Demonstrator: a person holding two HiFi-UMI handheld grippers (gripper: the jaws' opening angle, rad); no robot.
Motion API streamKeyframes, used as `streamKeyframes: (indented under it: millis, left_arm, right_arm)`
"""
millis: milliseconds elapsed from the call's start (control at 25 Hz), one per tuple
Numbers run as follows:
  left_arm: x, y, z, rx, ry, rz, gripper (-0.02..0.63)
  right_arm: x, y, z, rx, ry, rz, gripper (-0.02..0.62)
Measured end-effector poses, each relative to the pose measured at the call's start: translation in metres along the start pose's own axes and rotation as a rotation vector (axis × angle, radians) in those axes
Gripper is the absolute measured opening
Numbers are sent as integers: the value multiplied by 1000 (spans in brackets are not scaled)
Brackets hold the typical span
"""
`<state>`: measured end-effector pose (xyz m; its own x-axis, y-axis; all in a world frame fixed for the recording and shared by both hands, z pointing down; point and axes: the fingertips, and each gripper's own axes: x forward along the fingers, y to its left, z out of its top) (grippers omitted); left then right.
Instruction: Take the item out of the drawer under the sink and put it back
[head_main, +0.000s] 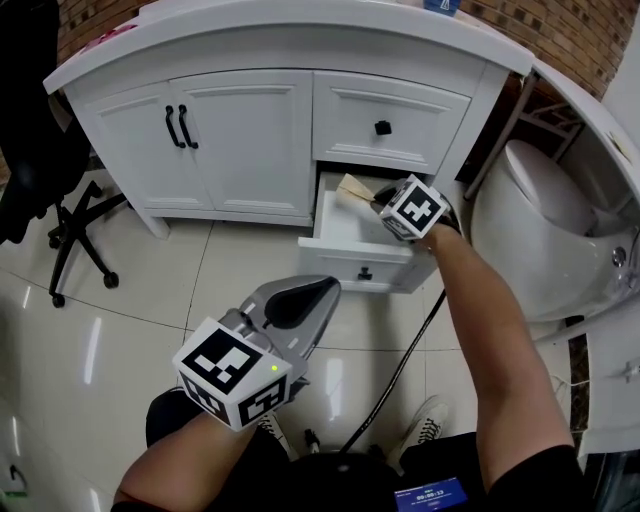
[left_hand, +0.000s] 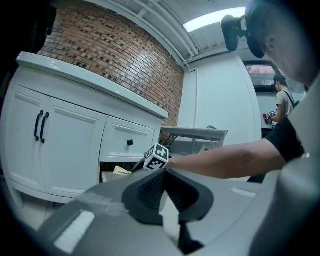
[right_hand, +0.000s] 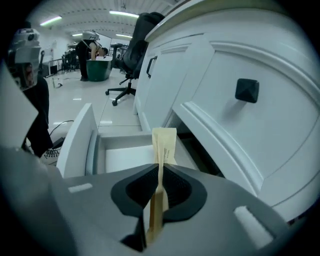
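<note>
A flat cream paper packet (right_hand: 163, 150) stands on edge between the pads of my right gripper (right_hand: 160, 172), which is shut on it. In the head view the packet (head_main: 353, 188) pokes out over the open lower drawer (head_main: 345, 232) of the white vanity, with my right gripper (head_main: 380, 203) just above the drawer. The drawer's white inside (right_hand: 125, 152) lies right below the packet. My left gripper (head_main: 315, 290) hangs low over the floor tiles, well short of the drawer, its jaws shut with nothing between them (left_hand: 162, 182).
The upper drawer (head_main: 385, 125) with a black knob (right_hand: 247, 90) is closed above the open one. Two cabinet doors with black handles (head_main: 181, 127) stand to the left. A toilet (head_main: 540, 215) sits at the right, an office chair (head_main: 60, 215) at the left. A black cable (head_main: 400, 365) runs across the floor.
</note>
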<state>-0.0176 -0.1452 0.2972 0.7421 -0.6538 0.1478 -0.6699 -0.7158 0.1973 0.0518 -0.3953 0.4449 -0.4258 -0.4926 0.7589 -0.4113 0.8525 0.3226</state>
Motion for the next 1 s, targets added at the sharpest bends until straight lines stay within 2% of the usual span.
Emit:
streamKeyframes:
  millis: [200,280,320,400,600,760,840,920,1000]
  left_arm:
    - [3,1,-4,-7,10,-5,6]
    - [3,2,-3,-9,10,-3,6]
    - [3,2,-3,-10,11,-1,6]
    - [1,4,-4,-10,14,1,6]
    - [-1,6,-3,-8,7,4,6]
    - [-1,5,-3,-3,5,6,6]
    - [-2,6,-3,-1,5,10,6]
    - [-3,8,-2,-1,2,15,6]
    - [-4,9,-1,-1,0,20,6]
  right_arm:
    - [15,5,-4,-45,55,20,31]
    - [18,4,-9,-42,89,14,55]
    - [18,3,-10,-38,96,14,88]
    - [18,2,-8,-34,95,16,112]
    - [9,-5,-1,-17,75,-9,114]
    - [-1,-7,3,-16,62,-16,98]
    - [-8,-10,5,-14,53,-40,66]
    - [-18,-13,8,0,31,-64,6]
    - [-29,-13,11,38,1,-70,6]
